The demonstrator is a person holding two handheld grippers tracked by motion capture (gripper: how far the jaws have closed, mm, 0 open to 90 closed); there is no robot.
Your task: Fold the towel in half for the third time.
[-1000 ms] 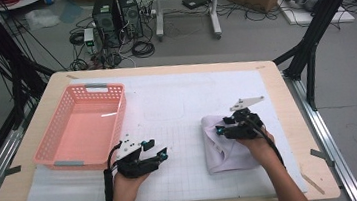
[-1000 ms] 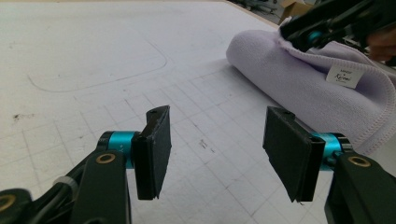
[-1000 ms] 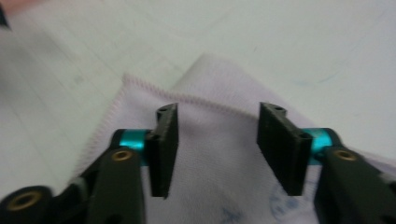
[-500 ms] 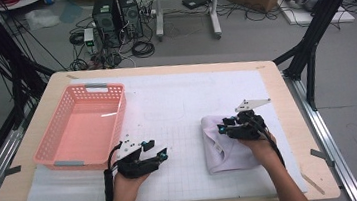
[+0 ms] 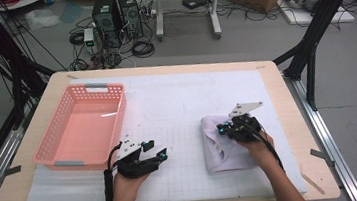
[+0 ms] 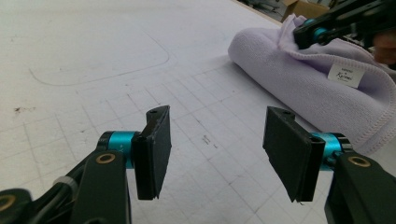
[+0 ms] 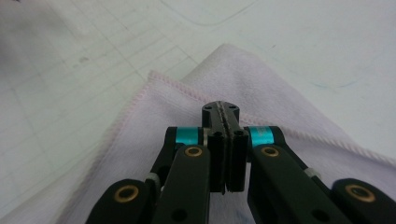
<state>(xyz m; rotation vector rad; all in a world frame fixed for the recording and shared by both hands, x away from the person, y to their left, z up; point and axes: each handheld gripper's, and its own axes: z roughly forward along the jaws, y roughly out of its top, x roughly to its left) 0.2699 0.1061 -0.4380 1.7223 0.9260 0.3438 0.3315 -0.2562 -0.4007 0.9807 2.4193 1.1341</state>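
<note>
Right gripper [image 7: 225, 154] (jaws just closed) over towel [image 7: 289, 107]

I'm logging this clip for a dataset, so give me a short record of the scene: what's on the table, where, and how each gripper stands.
surface: table under a white gridded mat
towel: lilac, folded, right side of mat
basket: pink, left side of mat, nothing in it
left gripper: jaws open, over bare mat, apart from towel
right gripper: jaws have just closed, above the towel; whether cloth is pinched is unclear
</note>
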